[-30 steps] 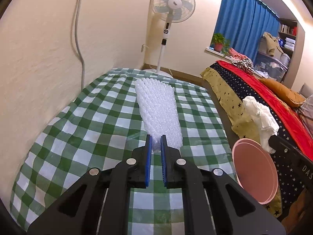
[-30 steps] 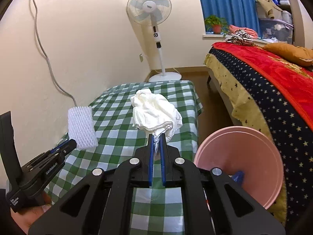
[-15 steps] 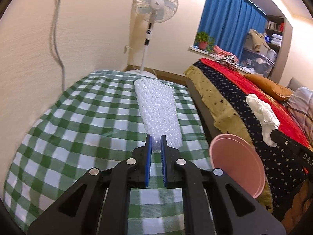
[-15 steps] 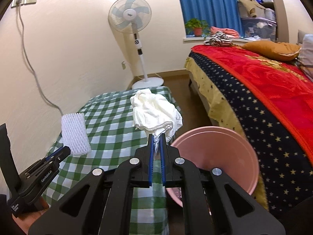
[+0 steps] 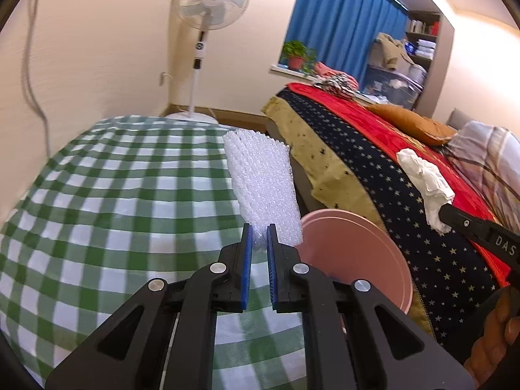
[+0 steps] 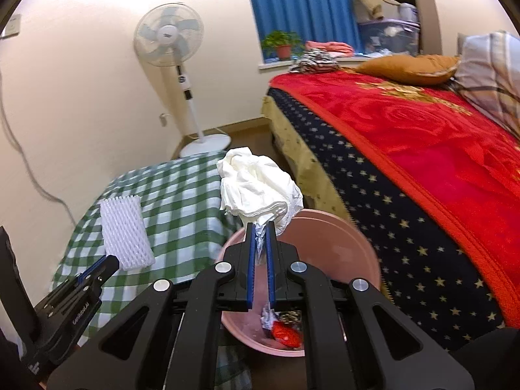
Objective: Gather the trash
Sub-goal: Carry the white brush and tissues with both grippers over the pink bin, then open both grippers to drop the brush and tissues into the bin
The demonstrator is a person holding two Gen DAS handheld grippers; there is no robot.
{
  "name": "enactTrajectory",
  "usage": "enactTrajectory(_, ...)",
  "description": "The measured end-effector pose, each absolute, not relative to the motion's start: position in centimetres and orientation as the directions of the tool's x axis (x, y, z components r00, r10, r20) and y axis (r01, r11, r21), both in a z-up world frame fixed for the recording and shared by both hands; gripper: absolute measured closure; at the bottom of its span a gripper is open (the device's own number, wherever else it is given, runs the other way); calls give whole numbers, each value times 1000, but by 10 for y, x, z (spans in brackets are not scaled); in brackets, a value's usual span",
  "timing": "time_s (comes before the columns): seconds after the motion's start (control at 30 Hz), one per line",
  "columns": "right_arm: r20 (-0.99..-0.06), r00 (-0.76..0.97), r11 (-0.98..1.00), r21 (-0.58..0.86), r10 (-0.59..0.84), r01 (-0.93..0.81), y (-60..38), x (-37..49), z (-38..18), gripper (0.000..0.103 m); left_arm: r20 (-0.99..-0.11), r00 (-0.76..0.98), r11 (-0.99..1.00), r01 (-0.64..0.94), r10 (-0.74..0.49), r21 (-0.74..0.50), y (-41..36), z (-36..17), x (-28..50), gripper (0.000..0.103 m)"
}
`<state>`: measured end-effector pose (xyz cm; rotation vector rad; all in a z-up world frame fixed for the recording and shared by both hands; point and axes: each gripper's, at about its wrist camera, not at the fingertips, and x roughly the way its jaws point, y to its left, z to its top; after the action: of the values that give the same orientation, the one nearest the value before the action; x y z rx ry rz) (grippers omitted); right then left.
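Note:
My left gripper [image 5: 259, 232] is shut on a white foam net sleeve [image 5: 263, 191], held in the air over the right edge of the green checked table [image 5: 113, 201]. It also shows in the right wrist view [image 6: 125, 232]. My right gripper [image 6: 260, 230] is shut on a crumpled white tissue [image 6: 258, 190], held just above the pink bin [image 6: 354, 250]. The tissue also shows in the left wrist view [image 5: 424, 178]. The bin [image 5: 357, 253] stands between table and bed and holds some red and silver wrappers [image 6: 282, 328].
A bed with a red and starred blanket [image 6: 406, 149] runs along the right. A standing fan [image 6: 170, 42] is by the far wall. A cable [image 5: 32, 74] hangs down the left wall. A potted plant [image 6: 281, 44] sits on the windowsill.
Both grippers have swung right toward the pink bin with their loads. The tissue is now over the bin's opening and the foam sleeve is at the table's right edge.

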<state>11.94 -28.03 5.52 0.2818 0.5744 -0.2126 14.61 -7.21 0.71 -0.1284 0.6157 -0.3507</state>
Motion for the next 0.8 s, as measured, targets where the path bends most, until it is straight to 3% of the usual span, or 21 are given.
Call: enactTrajectory(0.8,-609,769,894,215,-191,393,-312,135,32,95,-572,637,847,476,-517,-236,-147,-29,159,94)
